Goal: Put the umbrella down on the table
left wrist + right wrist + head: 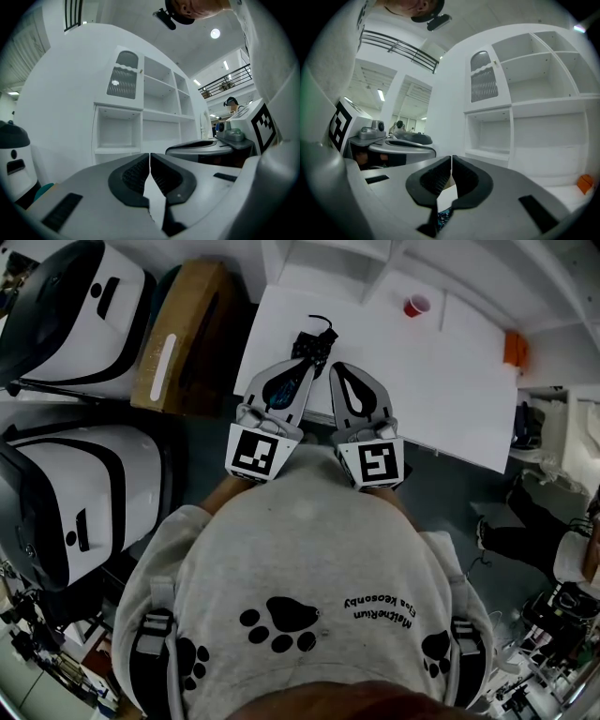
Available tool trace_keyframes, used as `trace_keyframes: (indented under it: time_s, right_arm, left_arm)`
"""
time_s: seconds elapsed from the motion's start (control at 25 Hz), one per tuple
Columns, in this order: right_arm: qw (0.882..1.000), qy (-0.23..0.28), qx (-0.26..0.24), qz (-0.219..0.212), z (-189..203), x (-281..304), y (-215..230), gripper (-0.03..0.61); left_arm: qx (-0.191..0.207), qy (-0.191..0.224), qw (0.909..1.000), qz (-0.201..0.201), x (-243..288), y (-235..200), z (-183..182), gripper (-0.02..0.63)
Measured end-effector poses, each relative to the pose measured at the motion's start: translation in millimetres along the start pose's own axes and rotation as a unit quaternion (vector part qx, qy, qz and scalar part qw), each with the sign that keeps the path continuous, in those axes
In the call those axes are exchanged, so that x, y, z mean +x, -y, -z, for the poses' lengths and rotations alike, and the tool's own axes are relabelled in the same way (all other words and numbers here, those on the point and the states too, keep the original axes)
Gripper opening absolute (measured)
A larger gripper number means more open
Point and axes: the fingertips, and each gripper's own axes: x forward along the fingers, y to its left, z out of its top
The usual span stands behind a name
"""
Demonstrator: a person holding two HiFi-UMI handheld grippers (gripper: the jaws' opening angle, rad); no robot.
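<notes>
The umbrella, folded, dark with a bluish pattern and a thin strap, lies on the white table near its front left corner. Both grippers hover side by side just in front of it, pointing level at the shelves. My left gripper is shut and holds nothing; its tips overlap the umbrella's near end in the head view. My right gripper is shut too, also holding nothing. In the left gripper view the pads meet. Below the closed right gripper, a scrap of the umbrella shows.
A red cup stands at the table's back, an orange object at its right end. White shelves rise behind the table. A cardboard box and two white-and-black machines stand to the left. Someone's legs show at the right.
</notes>
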Motion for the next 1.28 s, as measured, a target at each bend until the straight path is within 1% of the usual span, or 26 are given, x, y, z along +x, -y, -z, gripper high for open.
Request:
trace_keyframes:
  time_s: [0.08, 0.12, 0.2, 0.44, 0.64, 0.8, 1.12, 1.28]
  right_arm:
    - [0.999, 0.037, -0.005, 0.004, -16.4, -0.2, -3.5, 0.032]
    - [0.999, 0.047, -0.008, 0.005, -21.1, -0.8, -5.1, 0.032]
    - [0.998, 0.054, -0.011, 0.007, -24.2, -2.6, -6.9, 0.032]
    - [0.998, 0.059, -0.012, 0.013, -26.2, -2.9, -8.4, 0.032]
    - [0.999, 0.046, -0.011, 0.014, -20.9, 0.1, -8.2, 0.032]
    - [0.999, 0.039, -0.006, 0.016, -16.0, 1.7, -6.1, 0.032]
    - [0.999, 0.033, -0.007, 0.007, -12.2, 2.2, -13.1, 0.032]
    - [0.999, 0.031, -0.005, 0.006, -11.0, 1.5, -13.7, 0.032]
  left_arm:
    - [-0.001, 0.044, 0.9990, -0.002, -1.5, 0.8, -15.5, 0.020]
    - [-0.005, 0.064, 0.9979, -0.003, -2.1, 1.4, -21.8, 0.020]
    - [-0.010, 0.081, 0.9967, -0.003, -3.2, 2.8, -26.6, 0.020]
    - [-0.022, 0.081, 0.9964, -0.003, -5.6, -0.3, -24.4, 0.020]
    - [-0.033, 0.084, 0.9959, -0.003, -6.0, -1.9, -24.4, 0.020]
    - [-0.030, 0.079, 0.9964, 0.000, -4.3, -1.9, -20.7, 0.020]
    - [-0.023, 0.068, 0.9974, 0.000, -7.5, -1.3, -15.6, 0.020]
    - [-0.027, 0.066, 0.9974, 0.000, -8.5, -0.3, -14.5, 0.020]
